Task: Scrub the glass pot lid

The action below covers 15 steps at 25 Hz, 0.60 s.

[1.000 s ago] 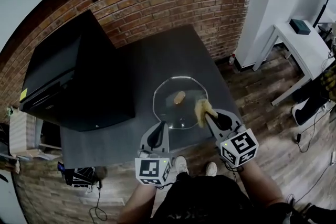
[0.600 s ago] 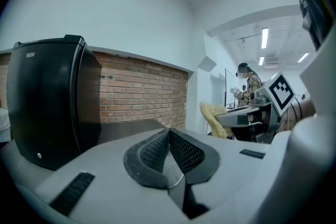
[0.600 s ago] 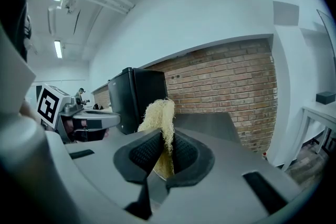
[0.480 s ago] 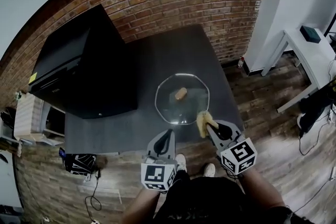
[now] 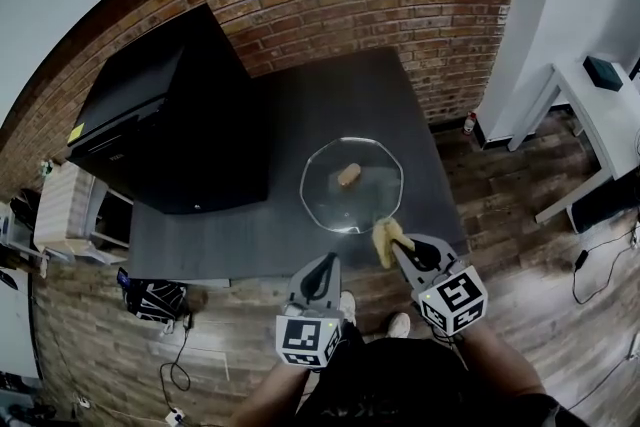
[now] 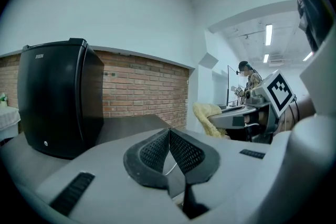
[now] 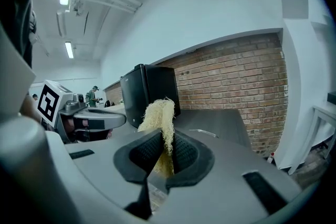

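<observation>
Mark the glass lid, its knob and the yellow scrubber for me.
glass lid [image 5: 372, 200], head view, bare glass to the right of the knob.
knob [image 5: 348, 175], head view, its top.
yellow scrubber [image 7: 159, 115], right gripper view, the fibres standing above the jaws.

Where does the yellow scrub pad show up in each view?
Head view: scrub pad just below centre, rightward.
Left gripper view: scrub pad right of centre.
Right gripper view: scrub pad at centre, between the jaws.
Shared landmark: black cabinet.
</observation>
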Each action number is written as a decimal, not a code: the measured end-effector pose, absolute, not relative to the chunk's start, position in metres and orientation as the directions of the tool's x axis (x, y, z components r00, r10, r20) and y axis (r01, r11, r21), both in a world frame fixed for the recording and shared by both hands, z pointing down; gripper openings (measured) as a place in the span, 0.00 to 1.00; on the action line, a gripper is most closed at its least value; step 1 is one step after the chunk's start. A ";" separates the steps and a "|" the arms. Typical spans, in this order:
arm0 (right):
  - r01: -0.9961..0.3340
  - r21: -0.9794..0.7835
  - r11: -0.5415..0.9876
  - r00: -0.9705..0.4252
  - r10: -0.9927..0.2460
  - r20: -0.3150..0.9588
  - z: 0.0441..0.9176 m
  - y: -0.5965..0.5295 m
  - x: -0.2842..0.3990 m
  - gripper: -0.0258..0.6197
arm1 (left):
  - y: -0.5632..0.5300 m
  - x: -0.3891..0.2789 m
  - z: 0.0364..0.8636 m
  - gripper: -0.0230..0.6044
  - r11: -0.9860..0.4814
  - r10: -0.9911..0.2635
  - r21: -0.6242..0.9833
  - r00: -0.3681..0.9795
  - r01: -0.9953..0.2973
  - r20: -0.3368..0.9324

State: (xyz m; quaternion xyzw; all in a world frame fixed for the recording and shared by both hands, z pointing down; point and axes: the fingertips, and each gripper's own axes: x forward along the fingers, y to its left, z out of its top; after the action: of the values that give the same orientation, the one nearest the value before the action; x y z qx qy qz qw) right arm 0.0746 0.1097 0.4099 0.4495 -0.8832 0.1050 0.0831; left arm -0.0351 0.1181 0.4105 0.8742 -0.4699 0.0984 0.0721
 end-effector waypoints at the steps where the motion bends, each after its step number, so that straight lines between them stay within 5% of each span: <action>1: -0.810 -0.111 0.576 -0.585 -0.775 0.242 0.410 0.111 0.075 0.11 | 0.119 -0.035 0.410 0.09 -0.544 -0.810 0.034 0.535 -0.839 0.239; 15: -0.789 -0.124 0.602 -0.611 -0.746 0.266 0.424 0.115 0.078 0.11 | 0.124 -0.035 0.417 0.09 -0.508 -0.829 0.043 0.502 -0.860 0.245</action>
State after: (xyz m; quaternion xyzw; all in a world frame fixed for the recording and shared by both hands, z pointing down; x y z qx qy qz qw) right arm 0.0783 0.1154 0.4242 0.4310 -0.8900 0.1151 0.0938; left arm -0.0351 0.1244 0.4169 0.8630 -0.4894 0.0969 0.0800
